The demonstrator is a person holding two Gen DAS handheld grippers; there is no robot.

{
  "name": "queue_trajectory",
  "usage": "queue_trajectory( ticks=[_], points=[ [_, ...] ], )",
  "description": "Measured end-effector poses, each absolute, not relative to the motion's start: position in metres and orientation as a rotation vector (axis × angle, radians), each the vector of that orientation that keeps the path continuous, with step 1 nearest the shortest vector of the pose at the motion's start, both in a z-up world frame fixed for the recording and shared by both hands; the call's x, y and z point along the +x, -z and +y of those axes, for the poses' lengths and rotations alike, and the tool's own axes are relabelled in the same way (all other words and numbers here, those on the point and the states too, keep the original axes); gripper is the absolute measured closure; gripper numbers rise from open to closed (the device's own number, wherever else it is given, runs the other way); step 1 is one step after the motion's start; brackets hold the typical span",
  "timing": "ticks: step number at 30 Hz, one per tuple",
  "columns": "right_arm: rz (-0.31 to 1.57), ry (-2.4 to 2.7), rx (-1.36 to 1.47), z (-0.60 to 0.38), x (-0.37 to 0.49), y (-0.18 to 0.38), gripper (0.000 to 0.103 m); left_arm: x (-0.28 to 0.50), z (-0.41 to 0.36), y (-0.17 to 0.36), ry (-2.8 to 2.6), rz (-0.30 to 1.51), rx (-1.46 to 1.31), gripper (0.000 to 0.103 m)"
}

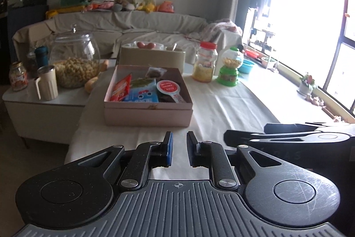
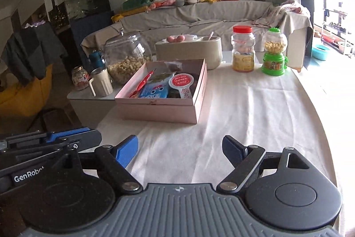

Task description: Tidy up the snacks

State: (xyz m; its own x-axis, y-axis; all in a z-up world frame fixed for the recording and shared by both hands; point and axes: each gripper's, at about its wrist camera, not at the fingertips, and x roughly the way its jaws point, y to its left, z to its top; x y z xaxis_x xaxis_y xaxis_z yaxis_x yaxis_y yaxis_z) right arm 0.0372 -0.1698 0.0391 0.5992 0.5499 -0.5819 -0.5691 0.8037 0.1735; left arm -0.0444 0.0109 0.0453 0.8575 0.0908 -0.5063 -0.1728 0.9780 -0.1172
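A pink box point(image 1: 147, 113) point(image 2: 159, 110) stands open on the white-clothed table, holding several snack packets: a red one point(image 1: 121, 87), a blue one point(image 1: 142, 96) point(image 2: 154, 91) and a round red-and-white one point(image 1: 166, 87) point(image 2: 180, 81). My left gripper point(image 1: 179, 148) hovers over the cloth in front of the box, jaws a narrow gap apart, empty. My right gripper point(image 2: 179, 149) is wide open and empty, nearer the table's front edge. Each gripper shows at the edge of the other's view.
Behind the box stand a beige container point(image 1: 153, 56) point(image 2: 188, 50), a red-lidded jar point(image 1: 205, 62) point(image 2: 243, 49) and a green candy dispenser point(image 1: 229, 68) point(image 2: 274, 52). A side table at left bears a big glass jar of nuts point(image 1: 74, 59) point(image 2: 126, 57), a cream mug point(image 1: 47, 82) point(image 2: 101, 81) and a small jar point(image 1: 18, 76).
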Motion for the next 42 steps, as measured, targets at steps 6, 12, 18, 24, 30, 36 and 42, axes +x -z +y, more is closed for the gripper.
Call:
queue_trajectory(
  ticks=[6, 12, 18, 24, 30, 36, 42],
  points=[
    [0.690, -0.652, -0.040, -0.1673, 0.0360, -0.0345, 0.019, -0.0437, 0.0118, -0.0437, -0.133, 0.547, -0.174, 0.085],
    [0.697, -0.652, -0.053, -0.1631, 0.0352, -0.0329, 0.019, -0.0408, 0.0155, -0.0390, -0.132, 0.571, -0.197, 0.085],
    [0.704, -0.652, -0.055, -0.1627, 0.0351, -0.0311, 0.019, -0.0401, 0.0161, -0.0381, -0.129, 0.576, -0.204, 0.085],
    [0.707, -0.647, -0.054, -0.1632, 0.0385, -0.0303, 0.019, -0.0396, 0.0162, -0.0380, -0.121, 0.583, -0.210, 0.085],
    [0.711, -0.645, -0.056, -0.1631, 0.0394, -0.0291, 0.019, -0.0396, 0.0164, -0.0381, -0.120, 0.583, -0.209, 0.085],
    [0.712, -0.645, -0.056, -0.1629, 0.0396, -0.0289, 0.019, -0.0394, 0.0160, -0.0381, -0.120, 0.583, -0.210, 0.085],
    [0.711, -0.645, -0.057, -0.1630, 0.0394, -0.0289, 0.019, -0.0394, 0.0159, -0.0381, -0.119, 0.584, -0.211, 0.085]
  ],
)
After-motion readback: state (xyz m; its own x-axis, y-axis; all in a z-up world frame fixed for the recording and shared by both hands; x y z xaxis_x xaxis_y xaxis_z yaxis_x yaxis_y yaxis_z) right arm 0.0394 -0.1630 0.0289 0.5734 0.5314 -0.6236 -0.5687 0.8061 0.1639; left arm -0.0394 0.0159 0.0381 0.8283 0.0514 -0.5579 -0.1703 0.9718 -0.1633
